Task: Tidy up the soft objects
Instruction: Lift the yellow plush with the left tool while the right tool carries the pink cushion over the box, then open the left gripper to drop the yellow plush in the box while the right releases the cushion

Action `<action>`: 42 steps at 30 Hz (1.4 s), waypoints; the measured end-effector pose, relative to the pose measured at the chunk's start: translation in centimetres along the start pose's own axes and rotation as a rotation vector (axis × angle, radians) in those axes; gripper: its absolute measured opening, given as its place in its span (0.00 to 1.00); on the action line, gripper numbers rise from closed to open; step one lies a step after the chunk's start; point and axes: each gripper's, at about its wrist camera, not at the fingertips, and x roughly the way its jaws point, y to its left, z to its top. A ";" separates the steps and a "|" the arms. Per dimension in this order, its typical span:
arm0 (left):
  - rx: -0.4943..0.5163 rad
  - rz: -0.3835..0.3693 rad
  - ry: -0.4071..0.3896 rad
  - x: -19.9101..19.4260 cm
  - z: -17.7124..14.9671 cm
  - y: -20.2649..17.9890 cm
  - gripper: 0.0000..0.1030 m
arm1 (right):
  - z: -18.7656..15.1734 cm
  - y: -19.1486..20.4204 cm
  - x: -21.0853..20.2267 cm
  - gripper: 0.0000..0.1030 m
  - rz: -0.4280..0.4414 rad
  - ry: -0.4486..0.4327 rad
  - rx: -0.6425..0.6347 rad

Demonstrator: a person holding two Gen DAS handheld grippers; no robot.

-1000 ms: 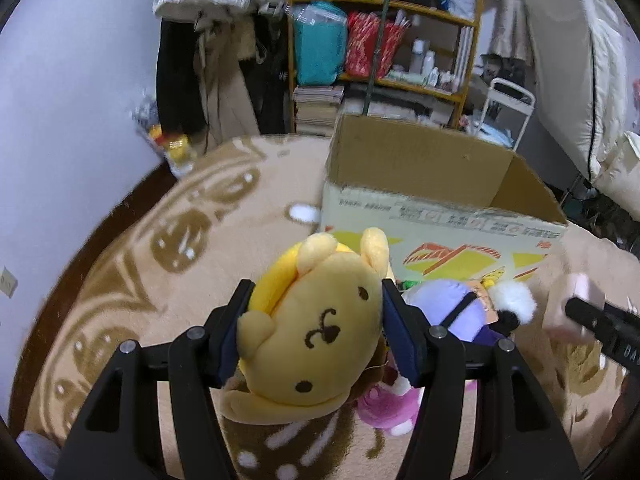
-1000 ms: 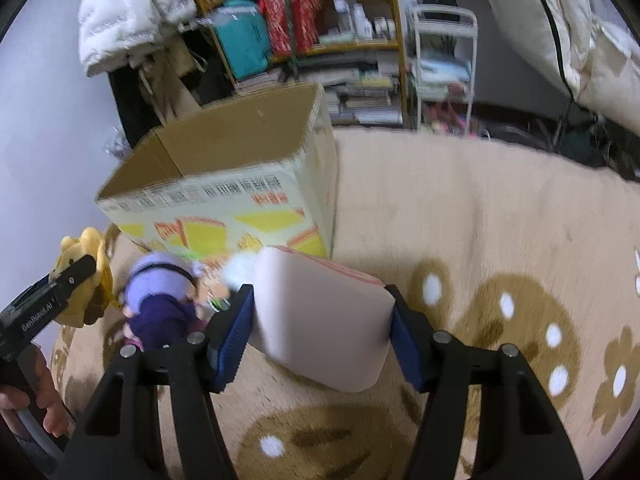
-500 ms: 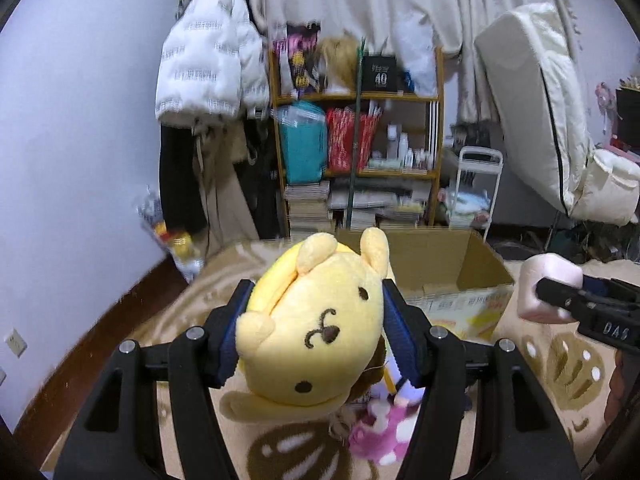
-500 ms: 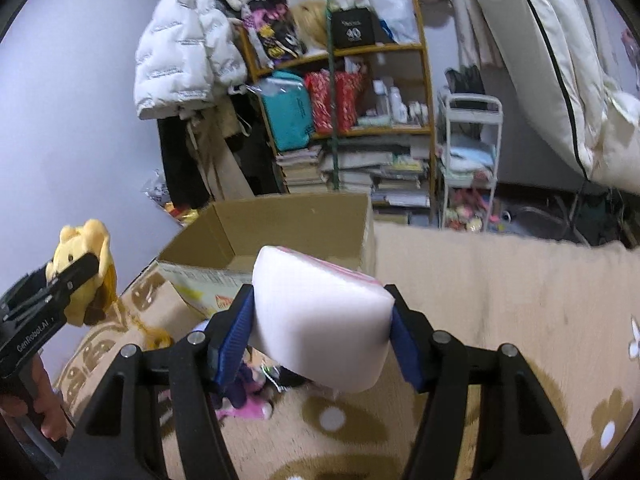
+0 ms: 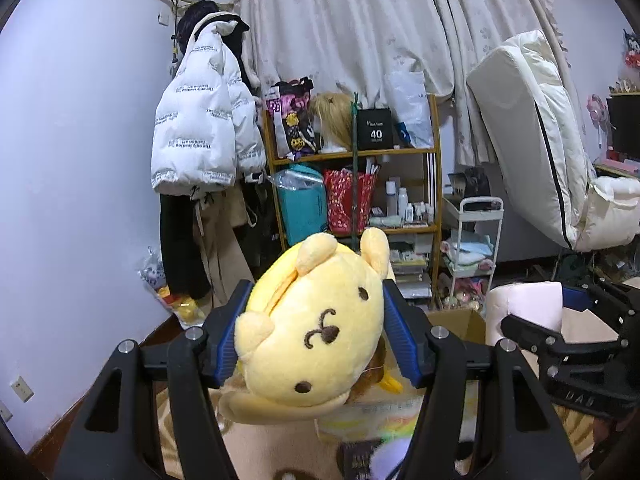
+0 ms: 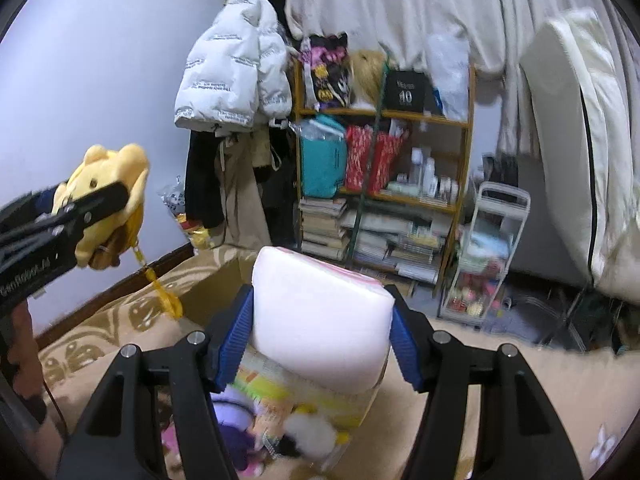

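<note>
My left gripper [image 5: 316, 336] is shut on a yellow bear-faced plush [image 5: 312, 332], its blue pads pressing both sides; a yellow chain hangs under the plush [image 6: 108, 204]. My right gripper [image 6: 322, 330] is shut on a pale pink soft block [image 6: 320, 320], which shows at the right of the left wrist view as block [image 5: 524, 308]. Both are held in the air over the open cardboard box [image 5: 456, 320]. The box's printed front [image 6: 304, 400] sits below the block. A purple plush [image 6: 236, 432] with a white pompom lies on the rug in front of the box.
A beige patterned rug [image 6: 120, 320] covers the floor. At the back stand a cluttered wooden shelf [image 5: 356, 200], a hanging white puffer jacket [image 5: 204, 120], a small white cart [image 5: 472, 248] and a leaning white mattress [image 5: 536, 136]. A hand [image 6: 24, 328] holds the left gripper.
Both grippers rose well above the rug and tilted up toward level, still gripping the yellow plush and the pink block. The box and purple plush dropped low in both views.
</note>
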 end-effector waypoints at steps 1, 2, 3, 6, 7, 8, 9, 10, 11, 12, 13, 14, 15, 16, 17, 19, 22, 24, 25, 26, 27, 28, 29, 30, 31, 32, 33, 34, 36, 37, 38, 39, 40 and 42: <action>-0.007 -0.003 0.000 0.4 0.3 0.0 0.60 | 0.5 0.1 0.2 0.65 -0.002 -0.012 -0.013; -0.013 -0.006 -0.002 0.9 0.6 0.1 0.60 | 0.8 0.1 0.5 0.65 -0.003 -0.020 -0.020; -0.017 -0.009 -0.004 1.2 0.8 0.0 0.60 | 1.1 0.1 0.8 0.65 -0.003 -0.030 -0.028; -0.029 -0.011 -0.016 2.5 1.0 0.0 0.61 | 1.9 -0.1 1.8 0.65 0.006 -0.049 -0.037; -0.035 -0.015 -0.013 3.0 1.0 0.0 0.61 | 2.0 -0.2 2.2 0.65 0.007 -0.054 -0.036; -0.040 -0.019 -0.005 3.8 0.8 -0.1 0.61 | 2.1 -0.4 2.6 0.65 0.008 -0.053 -0.032; -0.042 -0.021 0.001 4.2 0.6 -0.1 0.61 | 2.1 -0.5 3.0 0.65 0.010 -0.052 -0.025; -0.043 -0.024 0.013 4.9 0.2 -0.3 0.61 | 2.0 -0.8 3.3 0.66 0.012 -0.051 -0.017; -0.042 -0.029 0.024 5.4 -0.2 -0.4 0.61 | 1.8 -1.1 3.7 0.66 0.013 -0.046 -0.004; -0.040 -0.032 0.032 5.7 -0.6 -0.5 0.61 | 1.6 -1.3 4.0 0.66 0.013 -0.041 0.003; -0.036 -0.034 0.045 6.3 -1.2 -0.7 0.61 | 1.3 -1.5 4.5 0.66 0.012 -0.034 0.011; -0.033 -0.033 0.054 6.7 -1.6 -0.9 0.61 | 1.0 -1.7 4.8 0.66 0.011 -0.029 0.014; -0.030 -0.033 0.065 7.2 -2.1 -1.1 0.61 | 0.7 -1.9 5.2 0.66 0.010 -0.021 0.015; -0.027 -0.034 0.082 7.8 -2.6 -1.4 0.62 | 0.3 -2.0 5.8 0.66 0.011 -0.008 0.017; -0.025 -0.036 0.092 8.1 -3.0 -1.5 0.62 | 0.1 -2.3 6.2 0.66 0.013 0.001 0.024; -0.015 -0.044 0.124 9.2 -3.9 -1.9 0.62 | -0.4 -2.6 7.0 0.66 0.021 0.018 0.039; -0.004 -0.061 0.163 10.2 -4.9 -2.5 0.62 | -1.1 -3.0 7.8 0.66 0.038 0.037 0.054; 0.001 -0.075 0.184 10.7 -5.4 -2.8 0.64 | -1.5 -3.1 8.4 0.67 0.040 0.052 0.054; 0.004 -0.082 0.193 10.9 -5.6 -2.9 0.65 | -1.6 -3.2 8.6 0.67 0.042 0.057 0.058; 0.004 -0.085 0.198 11.0 -5.7 -3.0 0.67 | -1.9 -3.4 8.8 0.68 0.047 0.063 0.067; 0.003 -0.086 0.204 11.2 -5.9 -3.1 0.68 | -2.1 -3.5 8.9 0.68 0.055 0.070 0.076; 0.002 -0.085 0.207 11.2 -6.0 -3.1 0.68 | -2.2 -3.6 9.0 0.68 0.060 0.075 0.082; 0.000 -0.084 0.209 11.3 -6.0 -3.1 0.68 | -2.3 -3.8 9.1 0.69 0.065 0.079 0.091; -0.001 -0.084 0.210 11.3 -6.1 -3.1 0.70 | -2.4 -3.9 9.2 0.69 0.070 0.082 0.101; -0.001 -0.092 0.211 11.3 -6.2 -3.1 0.71 | -2.6 -4.1 9.2 0.69 0.078 0.085 0.111; 0.001 -0.103 0.207 11.2 -6.2 -3.1 0.74 | -2.7 -4.2 9.4 0.69 0.094 0.093 0.124; 0.007 -0.105 0.205 11.1 -6.2 -3.2 0.77 | -2.8 -4.4 9.5 0.69 0.103 0.098 0.132; 0.015 -0.100 0.203 11.0 -6.2 -3.4 0.79 | -2.9 -4.4 9.5 0.71 0.109 0.101 0.139; 0.026 -0.078 0.203 10.8 -6.2 -3.5 0.86 | -3.0 -4.5 9.6 0.72 0.113 0.107 0.146; 0.028 -0.073 0.202 10.7 -6.3 -3.5 0.86 | -3.1 -4.6 9.6 0.74 0.116 0.110 0.150; 0.030 -0.068 0.205 10.7 -6.3 -3.4 0.86 | -3.1 -4.7 9.6 0.74 0.121 0.115 0.156; 0.031 -0.064 0.214 10.7 -6.3 -3.3 0.86 | -3.2 -4.7 9.6 0.74 0.124 0.117 0.161; 0.031 -0.059 0.222 10.6 -6.4 -3.3 0.86 | -3.2 -4.7 9.5 0.75 0.126 0.118 0.167; 0.027 -0.050 0.232 10.5 -6.4 -3.0 0.87 | -3.1 -4.9 9.3 0.81 0.128 0.111 0.178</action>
